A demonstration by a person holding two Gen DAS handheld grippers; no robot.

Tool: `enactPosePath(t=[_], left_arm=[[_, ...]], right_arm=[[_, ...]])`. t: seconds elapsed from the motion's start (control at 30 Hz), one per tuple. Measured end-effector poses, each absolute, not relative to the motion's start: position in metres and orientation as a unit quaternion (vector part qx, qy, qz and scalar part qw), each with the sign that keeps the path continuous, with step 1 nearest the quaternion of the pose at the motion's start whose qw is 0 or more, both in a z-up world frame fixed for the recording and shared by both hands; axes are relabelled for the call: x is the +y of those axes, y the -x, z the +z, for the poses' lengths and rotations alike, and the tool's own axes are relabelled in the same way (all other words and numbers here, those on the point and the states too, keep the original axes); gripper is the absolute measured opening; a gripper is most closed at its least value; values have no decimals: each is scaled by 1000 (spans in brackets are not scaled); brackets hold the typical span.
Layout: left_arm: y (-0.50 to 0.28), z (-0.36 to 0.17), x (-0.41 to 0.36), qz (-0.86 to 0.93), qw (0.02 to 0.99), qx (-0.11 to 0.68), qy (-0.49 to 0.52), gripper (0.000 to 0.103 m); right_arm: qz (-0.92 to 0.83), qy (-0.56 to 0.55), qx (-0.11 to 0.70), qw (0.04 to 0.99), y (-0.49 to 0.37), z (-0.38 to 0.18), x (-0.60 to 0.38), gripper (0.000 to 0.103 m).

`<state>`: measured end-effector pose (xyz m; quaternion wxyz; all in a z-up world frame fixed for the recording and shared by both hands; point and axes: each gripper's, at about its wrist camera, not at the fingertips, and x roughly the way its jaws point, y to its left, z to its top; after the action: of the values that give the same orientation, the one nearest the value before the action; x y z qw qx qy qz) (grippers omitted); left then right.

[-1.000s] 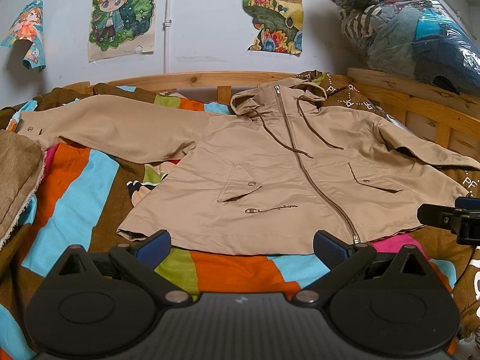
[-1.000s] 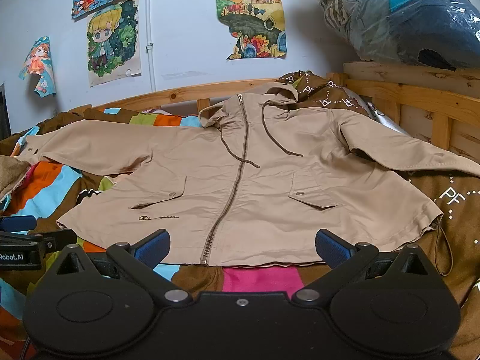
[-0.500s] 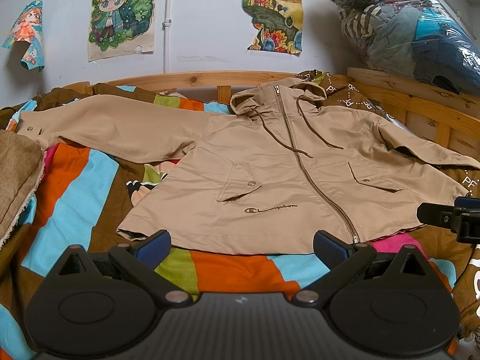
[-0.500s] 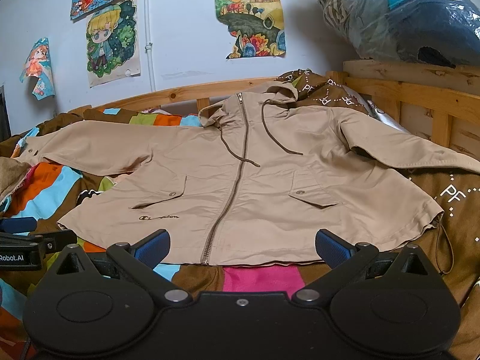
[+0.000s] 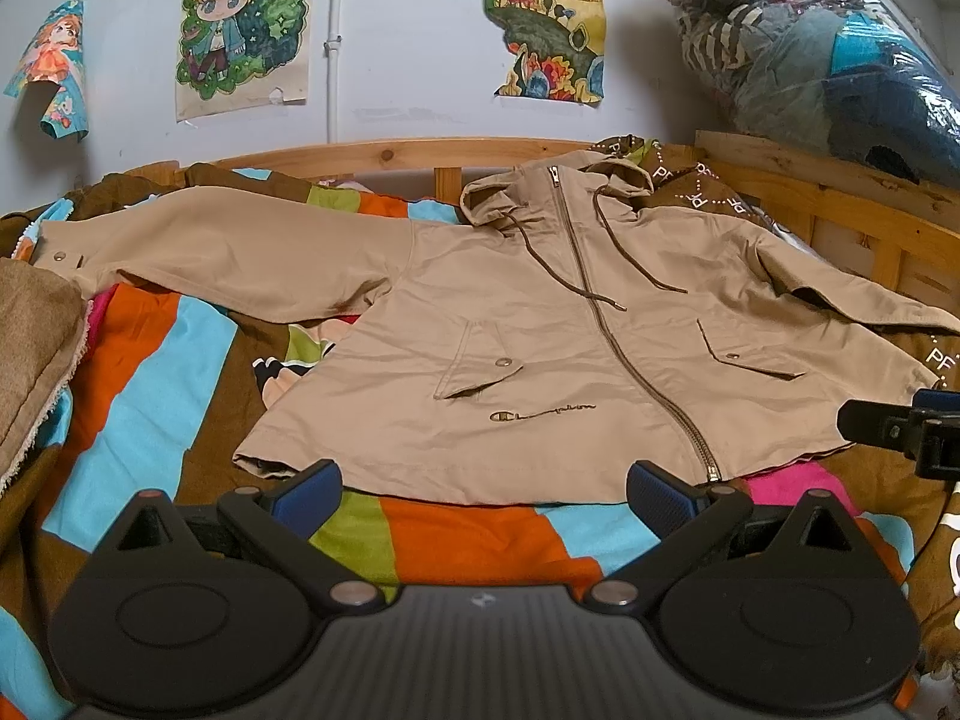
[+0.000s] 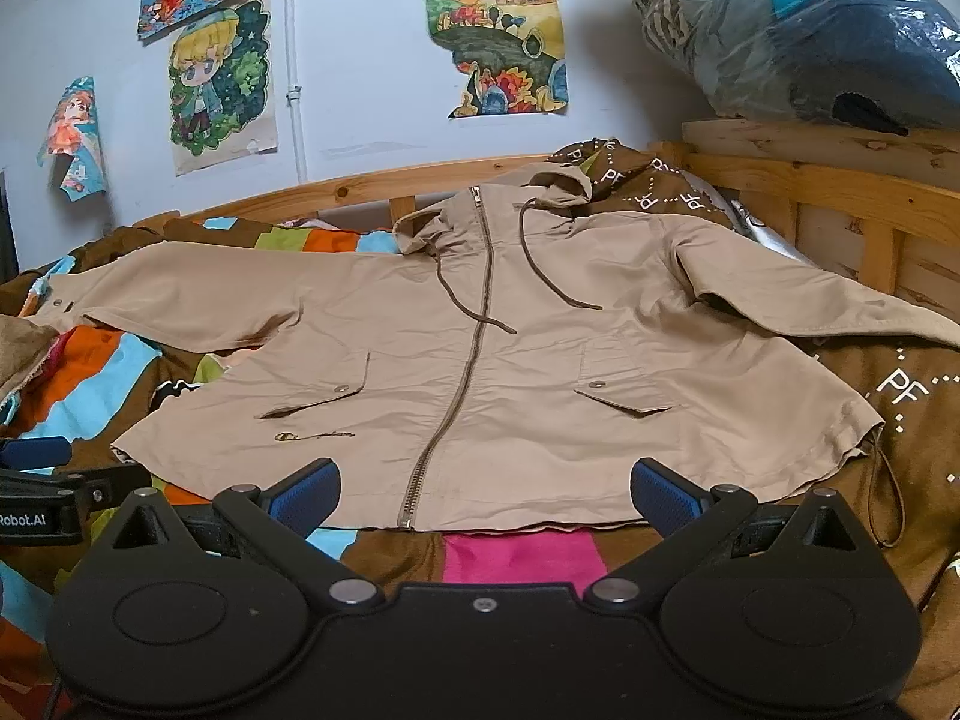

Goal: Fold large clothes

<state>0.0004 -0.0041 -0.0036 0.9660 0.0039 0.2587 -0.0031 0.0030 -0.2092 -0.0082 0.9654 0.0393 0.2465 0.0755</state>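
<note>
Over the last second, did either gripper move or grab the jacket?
No visible change. The left gripper and right gripper stay open and hover short of the hem of the tan jacket, which still lies spread flat, zipped, on the striped bedspread.

Almost nothing has changed over the last second. The right gripper (image 6: 483, 495) has shifted very slightly, so the jacket (image 6: 510, 372) in front of it sits a little differently in its view. The left gripper (image 5: 483, 495) shows no visible change.
</note>
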Motion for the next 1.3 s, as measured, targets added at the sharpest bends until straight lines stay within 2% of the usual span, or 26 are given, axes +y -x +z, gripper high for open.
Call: enactPosePath(t=[0.33,0.53,0.73,0.9,1.07,1.3], left_arm=[[-15,-16,-8,3,950,312,-14,102],[-48,12,-20,-22,947,318,-50,102],[-100,43,-43,-70,942,322,-60,103],[-143,42,-77,-115,936,328,-55,103],[-178,30,-104,-155,929,332,-41,103],[-209,13,-110,-171,921,346,-45,102]], right_arm=[[66,-51,264,961,-5,-11,-212,103],[28,-79,259,962,-8,-2,-229,103],[-69,-167,216,960,-9,22,-292,103],[-184,-238,183,936,-9,31,-371,102],[-269,-226,183,918,-25,30,-436,90],[-345,-256,217,877,-70,16,-498,68]])
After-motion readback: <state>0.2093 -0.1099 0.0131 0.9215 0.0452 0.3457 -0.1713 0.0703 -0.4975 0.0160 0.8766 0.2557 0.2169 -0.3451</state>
